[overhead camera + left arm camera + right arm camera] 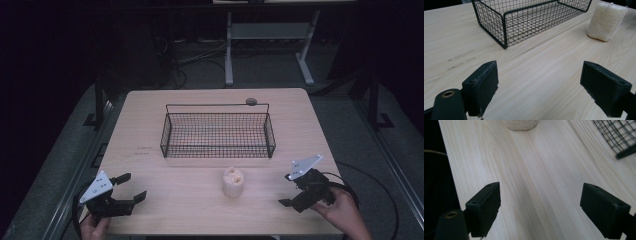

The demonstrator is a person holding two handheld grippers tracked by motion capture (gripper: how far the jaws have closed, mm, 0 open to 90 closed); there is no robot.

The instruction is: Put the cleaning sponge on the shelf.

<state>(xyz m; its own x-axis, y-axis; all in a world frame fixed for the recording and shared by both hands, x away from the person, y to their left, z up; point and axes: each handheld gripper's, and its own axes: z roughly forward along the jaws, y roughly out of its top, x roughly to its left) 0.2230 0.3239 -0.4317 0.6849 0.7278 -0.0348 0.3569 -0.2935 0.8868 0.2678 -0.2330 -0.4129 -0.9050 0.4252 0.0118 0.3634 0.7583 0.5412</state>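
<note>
Down at the near edge of the table [150, 210], both tools sit low and ready: the left gripper [131, 187] has its jaws spread wide with nothing between them, and the right gripper [287, 190] on the other side looks just as wide apart in its own view, bare wood showing between the black pads [484, 205]. Move up a little and there's the prize, a pale loofah sponge [233, 181], standing upright on the wood between the two grippers, nearer the right one, touching neither. From the left gripper view it shows off to the upper right [606, 21], soft and fibrous, and its base sits straight ahead in the right gripper view. Beyond it waits the black wire basket [217, 131], empty as far as I can see, its near wall just behind the sponge, with a thin handle bar standing over its far side. So the likely play is a pick and a drop into that basket, and here's the worry: the sponge is light and stands tall, so a jaw arriving off-centre could tip it or nudge it away. Squeeze too lightly and it may slip out; carry it too low and it could catch the basket's near rim [218, 146].
</note>
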